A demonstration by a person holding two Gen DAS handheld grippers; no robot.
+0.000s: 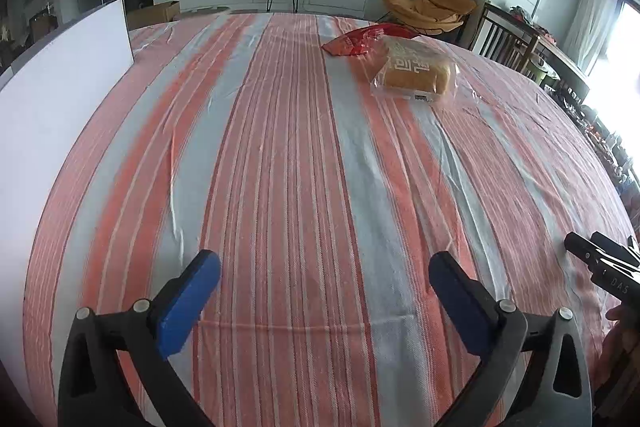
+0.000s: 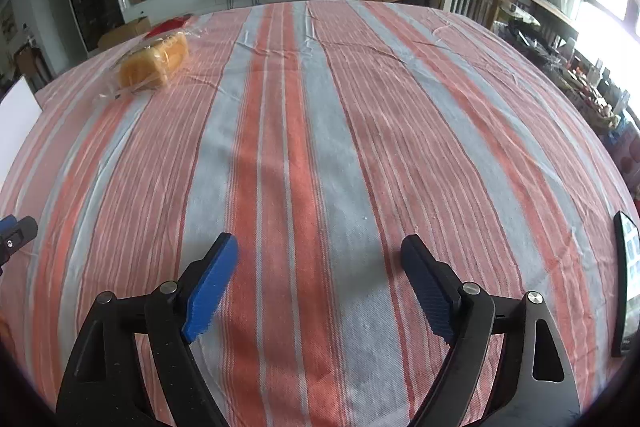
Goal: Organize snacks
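Left wrist view: left gripper (image 1: 324, 273) and right gripper (image 2: 320, 255) are being held spread, empty; bagged bread loaf (image 1: 414, 73) is lying far off; slippery film risks being pinched alone, loaf slipping.

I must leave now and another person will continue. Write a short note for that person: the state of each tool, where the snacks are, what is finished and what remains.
Left tool: open, nothing in it, above bare striped tablecloth.
Right tool: open, nothing in it, also above bare cloth.
Snacks: bagged bread loaf lies on the far part of the table; a red snack bag lies just behind it, and it cannot be told whether the two touch.
A white board stands at the table's left edge.
Done: nothing visible; neither snack is held.
Left: pick up both snacks and arrange them. No container is in view.
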